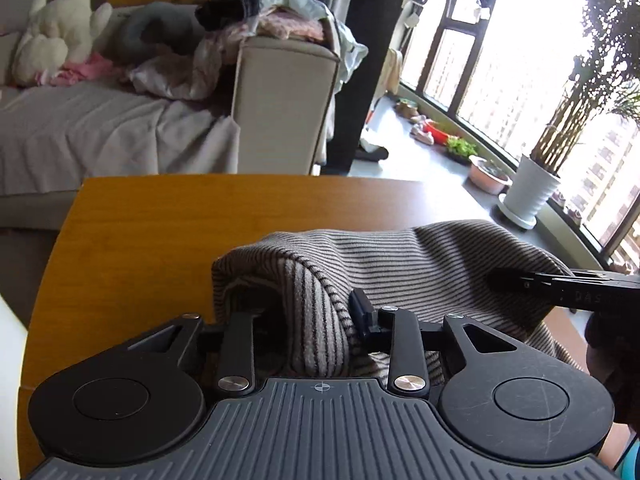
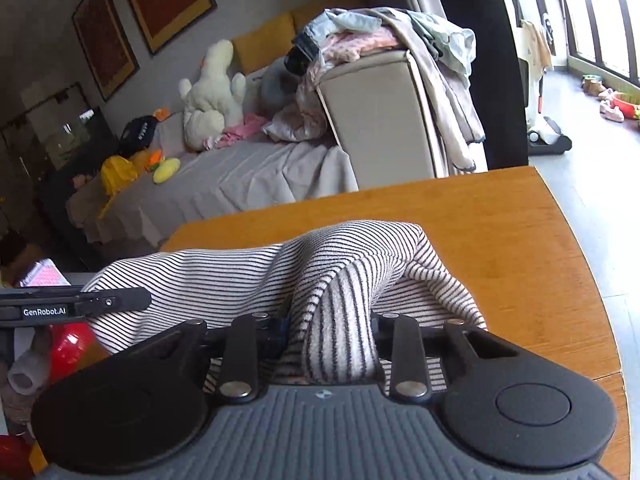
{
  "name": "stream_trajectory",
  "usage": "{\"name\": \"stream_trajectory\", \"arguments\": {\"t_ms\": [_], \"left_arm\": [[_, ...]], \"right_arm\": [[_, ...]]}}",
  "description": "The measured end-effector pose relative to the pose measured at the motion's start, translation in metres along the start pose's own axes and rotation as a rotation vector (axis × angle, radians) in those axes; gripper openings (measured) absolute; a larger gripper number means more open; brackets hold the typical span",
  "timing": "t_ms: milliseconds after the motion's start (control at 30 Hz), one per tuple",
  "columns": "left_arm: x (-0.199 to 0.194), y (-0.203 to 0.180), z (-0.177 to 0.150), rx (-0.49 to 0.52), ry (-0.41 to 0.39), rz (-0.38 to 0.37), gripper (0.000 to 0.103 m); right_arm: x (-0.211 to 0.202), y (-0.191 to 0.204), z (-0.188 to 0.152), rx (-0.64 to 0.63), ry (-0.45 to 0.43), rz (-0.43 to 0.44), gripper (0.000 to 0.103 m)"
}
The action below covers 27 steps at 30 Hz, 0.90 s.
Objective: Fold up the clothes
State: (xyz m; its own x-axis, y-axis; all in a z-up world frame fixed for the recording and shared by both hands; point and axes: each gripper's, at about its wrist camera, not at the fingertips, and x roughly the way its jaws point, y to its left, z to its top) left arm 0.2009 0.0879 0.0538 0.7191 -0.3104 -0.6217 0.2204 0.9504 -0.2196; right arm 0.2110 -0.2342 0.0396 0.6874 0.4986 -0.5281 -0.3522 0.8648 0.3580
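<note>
The striped top (image 1: 420, 264) is bunched up over the near part of the wooden desk (image 1: 168, 224). It does not lie flat. Its middle is lifted in a hump, because both grippers hold it up from the side nearest the person.

The left gripper (image 1: 316, 320) has a thick fold of the striped top between its fingers. The fingers are closed on the cloth, which bulges out around them. The right gripper (image 2: 332, 328) does the same at another spot on the striped top. Its fingers pinch a fold that stands up between them. Each gripper shows in the other's view, coming in from the side beside the striped top.

I think they hold two spots at once so the cloth stays spread between them and can be laid over in one go. If just one side were held, the rest would sag and crease. The fold looks only begun, since the striped top is still lumpy.

Past the far edge of the desk stands a sofa (image 2: 248, 184) with a grey cover. A pile of clothes (image 2: 384, 36) sits on its arm, likely waiting for folding. A white plush toy (image 2: 212, 92) sits on the sofa seat.

Far from the desk, by the window, a white pot (image 1: 528, 192) holds a tall green plant. Next to that is a pink bowl (image 1: 488, 176), but I cannot tell what is in it.
</note>
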Motion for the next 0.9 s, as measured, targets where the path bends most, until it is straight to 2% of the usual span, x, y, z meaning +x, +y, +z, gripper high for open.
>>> {"name": "stream_trajectory", "arguments": {"t_ms": [100,200,300,333,367,433,467,533,567,633,667,767,900], "left_arm": [[-0.021,-0.009,-0.008,0.021,-0.022,-0.025,0.033],[-0.029,-0.014,-0.032,0.016,0.014,-0.057,0.034],[-0.024,-0.013,-0.059,0.012,0.063,-0.060,0.036],[-0.017,-0.011,-0.070,0.005,0.095,-0.040,0.038],[-0.016,-0.010,-0.077,0.004,0.083,-0.031,0.045],[-0.019,-0.009,-0.085,0.005,0.068,-0.015,0.045],[-0.023,-0.010,-0.085,0.008,0.063,-0.008,0.047],[-0.031,-0.012,-0.086,0.022,0.053,0.011,0.056],[-0.036,-0.014,-0.085,0.032,0.048,0.023,0.060],[-0.048,-0.015,-0.084,0.042,0.022,0.048,0.064],[-0.054,-0.016,-0.083,0.036,0.007,0.043,0.065],[-0.071,-0.019,-0.078,-0.002,-0.035,-0.014,0.065],[-0.075,-0.032,-0.073,-0.044,-0.033,-0.150,0.066]], "right_arm": [[-0.024,0.000,-0.010,-0.010,-0.010,0.031,0.029],[-0.038,0.001,-0.030,-0.028,0.012,0.030,0.029],[-0.035,-0.001,-0.056,-0.060,0.058,-0.026,0.034],[-0.031,-0.003,-0.063,-0.063,0.071,-0.058,0.040],[-0.030,-0.005,-0.068,-0.061,0.065,-0.079,0.052],[-0.032,-0.008,-0.074,-0.052,0.049,-0.094,0.058],[-0.034,-0.008,-0.074,-0.050,0.051,-0.100,0.065],[-0.038,-0.007,-0.073,-0.073,0.049,-0.126,0.071],[-0.040,-0.005,-0.072,-0.092,0.047,-0.144,0.078],[-0.043,-0.001,-0.070,-0.150,0.044,-0.227,0.094],[-0.045,0.002,-0.068,-0.181,0.043,-0.264,0.096],[-0.054,0.010,-0.060,-0.228,0.002,-0.273,0.095],[-0.072,0.021,-0.041,-0.227,-0.132,-0.220,0.093]]}}
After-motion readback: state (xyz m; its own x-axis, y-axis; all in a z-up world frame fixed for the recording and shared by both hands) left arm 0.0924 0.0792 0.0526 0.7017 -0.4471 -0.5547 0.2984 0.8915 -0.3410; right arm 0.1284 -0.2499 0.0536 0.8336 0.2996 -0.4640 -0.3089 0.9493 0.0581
